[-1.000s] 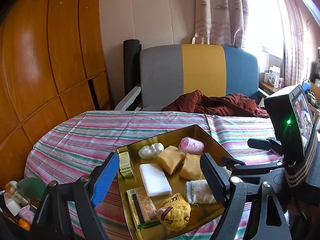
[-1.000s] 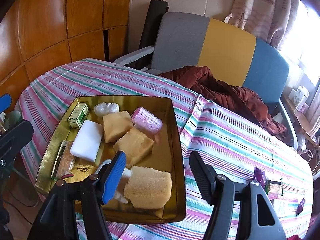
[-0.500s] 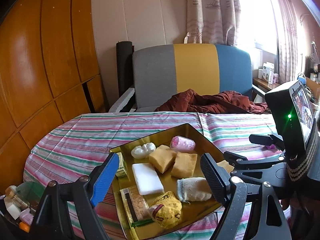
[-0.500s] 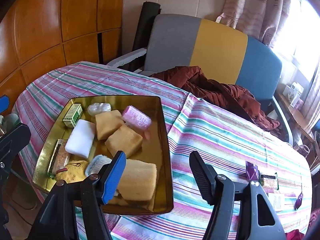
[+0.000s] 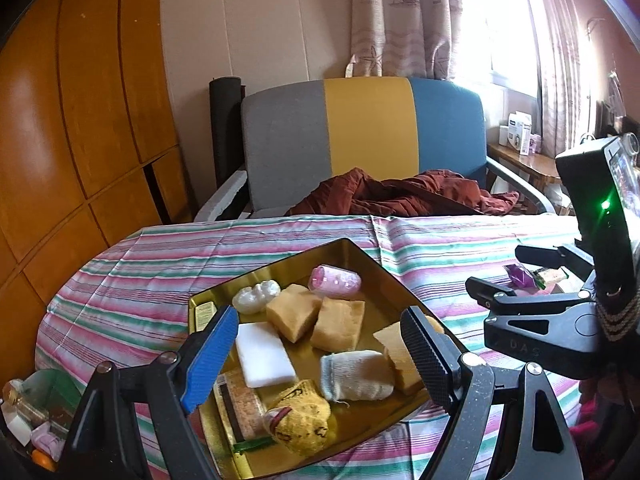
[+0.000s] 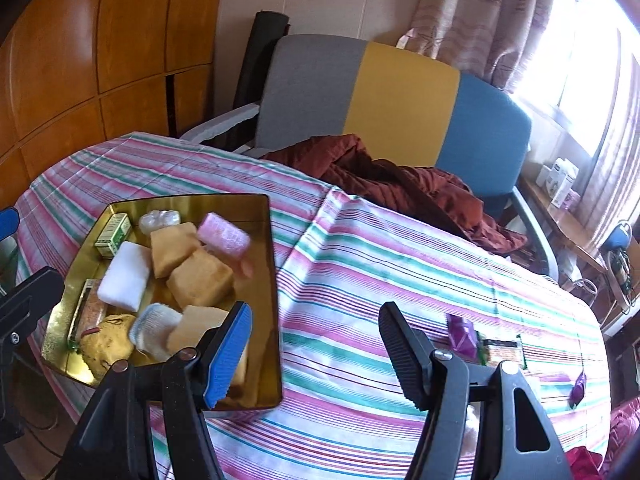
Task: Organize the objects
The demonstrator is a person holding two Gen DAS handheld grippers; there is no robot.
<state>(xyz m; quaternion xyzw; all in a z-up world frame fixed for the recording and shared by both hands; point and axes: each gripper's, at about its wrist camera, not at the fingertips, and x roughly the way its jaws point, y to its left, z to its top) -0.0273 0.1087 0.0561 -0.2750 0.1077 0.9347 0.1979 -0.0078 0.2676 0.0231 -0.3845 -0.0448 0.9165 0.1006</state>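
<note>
A gold tray (image 5: 372,268) (image 6: 272,280) on the striped tablecloth holds several items: tan sponges (image 5: 294,316), a white block (image 5: 264,354), a pink roll (image 5: 334,280), a small sock (image 5: 354,376), a yellow knitted piece (image 5: 300,420) and a green box (image 6: 114,234). My left gripper (image 5: 316,364) hovers open above the tray's near side, nothing between its fingers. My right gripper (image 6: 314,354) is open over the cloth just right of the tray. Small wrapped packets (image 6: 464,334) (image 6: 502,352) lie on the cloth to its right.
A grey, yellow and blue sofa (image 5: 360,140) with a rust-red cloth (image 5: 400,196) stands behind the table. Wooden panels (image 5: 80,120) line the left wall. A bin with bottles (image 5: 28,404) sits low left. The right gripper's body (image 5: 560,320) shows at the right.
Both grippers have drawn back and shifted right, so the tray slid left in both views. The right gripper went from over the tray's sponge to over bare cloth. Jaw openings look unchanged.
</note>
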